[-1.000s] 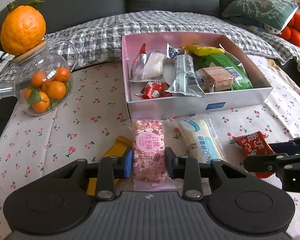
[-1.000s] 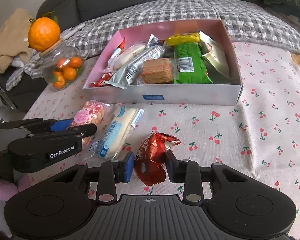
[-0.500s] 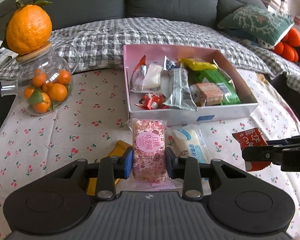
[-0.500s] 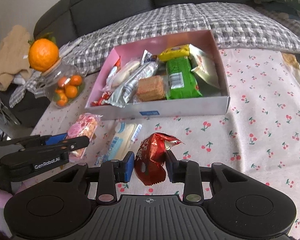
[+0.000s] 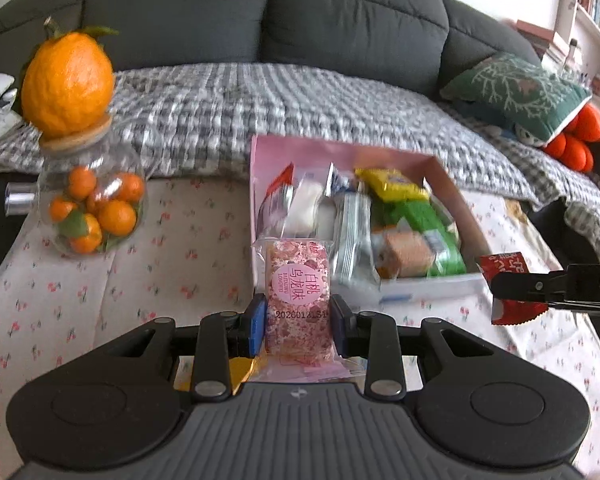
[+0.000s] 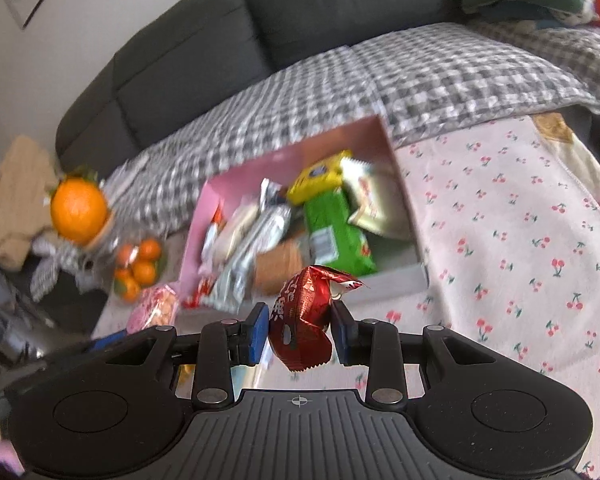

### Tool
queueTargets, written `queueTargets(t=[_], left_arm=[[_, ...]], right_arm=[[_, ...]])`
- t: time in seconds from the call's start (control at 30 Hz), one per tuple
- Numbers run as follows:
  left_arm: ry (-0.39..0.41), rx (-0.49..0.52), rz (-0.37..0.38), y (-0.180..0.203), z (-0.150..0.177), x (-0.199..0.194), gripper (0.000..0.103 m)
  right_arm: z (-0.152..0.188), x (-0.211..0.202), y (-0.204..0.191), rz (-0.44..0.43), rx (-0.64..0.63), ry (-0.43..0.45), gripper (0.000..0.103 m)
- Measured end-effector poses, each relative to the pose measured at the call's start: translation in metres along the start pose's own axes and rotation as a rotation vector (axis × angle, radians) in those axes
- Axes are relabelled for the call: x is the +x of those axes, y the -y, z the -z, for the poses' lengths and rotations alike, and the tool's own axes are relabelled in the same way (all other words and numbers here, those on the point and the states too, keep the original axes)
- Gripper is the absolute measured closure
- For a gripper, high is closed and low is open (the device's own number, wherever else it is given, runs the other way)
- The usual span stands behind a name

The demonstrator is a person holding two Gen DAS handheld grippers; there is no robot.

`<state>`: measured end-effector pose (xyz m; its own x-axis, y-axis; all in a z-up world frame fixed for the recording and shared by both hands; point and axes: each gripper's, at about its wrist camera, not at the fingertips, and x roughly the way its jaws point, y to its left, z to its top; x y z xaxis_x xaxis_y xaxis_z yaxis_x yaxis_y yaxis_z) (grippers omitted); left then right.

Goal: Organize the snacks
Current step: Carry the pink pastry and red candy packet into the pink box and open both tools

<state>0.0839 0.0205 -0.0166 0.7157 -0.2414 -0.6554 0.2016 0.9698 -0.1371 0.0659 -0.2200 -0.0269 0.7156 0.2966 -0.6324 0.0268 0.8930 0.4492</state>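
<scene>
My left gripper (image 5: pixel 298 322) is shut on a pink flowered snack pack (image 5: pixel 300 284) and holds it in the air in front of the pink snack box (image 5: pixel 424 284). My right gripper (image 6: pixel 300 330) is shut on a red foil snack packet (image 6: pixel 306 312), held above the table in front of the box (image 6: pixel 396 278). The right gripper with its red packet (image 5: pixel 508 268) shows at the right edge of the left wrist view. The box holds several wrapped snacks, among them a green pack (image 6: pixel 334 226) and a yellow one (image 6: pixel 320 174).
A glass jar of small oranges (image 5: pixel 92 208) with a big orange (image 5: pixel 68 82) on its lid stands at the left of the cherry-print tablecloth (image 6: pixel 512 240). A yellow packet (image 5: pixel 240 368) lies under my left gripper. A grey sofa with a checked blanket (image 5: pixel 300 100) is behind.
Both grippers have lifted their snack packs off the table and risen. The long white snack pack on the cloth has dropped out of sight. The views are now blurred by motion.
</scene>
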Motion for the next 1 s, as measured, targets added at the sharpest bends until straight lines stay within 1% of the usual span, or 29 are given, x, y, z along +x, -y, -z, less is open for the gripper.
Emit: queueTargets(t=[0.07, 0.17, 0.3, 0.4, 0.5, 0.63, 0.87, 0.93, 1.0], left_arm=[[0.013, 0.016, 0.006, 0.002, -0.008, 0.002, 0.073], [0.022, 0.037, 0.011, 0.007, -0.023, 0.012, 0.073], [0.020, 0.033, 0.039, 0.010, -0.038, 0.031, 0.073], [0.021, 0.054, 0.041, 0.016, -0.045, 0.046, 0.073], [0.019, 0.067, 0.043, 0.022, -0.051, 0.060, 0.073], [0.015, 0.082, 0.034, 0.024, -0.056, 0.075, 0.073], [0.022, 0.106, 0.009, 0.020, -0.061, 0.091, 0.073], [0.023, 0.105, 0.007, 0.020, -0.063, 0.096, 0.073], [0.028, 0.108, 0.004, 0.020, -0.063, 0.098, 0.073]], right_arm=[[-0.008, 0.001, 0.002, -0.002, 0.032, 0.017, 0.071], [-0.021, 0.008, 0.001, -0.001, 0.046, 0.035, 0.071], [-0.038, 0.028, 0.003, -0.015, 0.070, 0.028, 0.071], [-0.045, 0.044, 0.004, -0.042, 0.098, 0.024, 0.071], [-0.051, 0.058, 0.002, -0.047, 0.104, 0.022, 0.071], [-0.055, 0.072, 0.004, -0.068, 0.121, 0.021, 0.070], [-0.054, 0.088, 0.004, -0.068, 0.107, 0.021, 0.070], [-0.054, 0.091, 0.003, -0.066, 0.099, 0.022, 0.069], [-0.054, 0.093, 0.001, -0.067, 0.091, 0.026, 0.066]])
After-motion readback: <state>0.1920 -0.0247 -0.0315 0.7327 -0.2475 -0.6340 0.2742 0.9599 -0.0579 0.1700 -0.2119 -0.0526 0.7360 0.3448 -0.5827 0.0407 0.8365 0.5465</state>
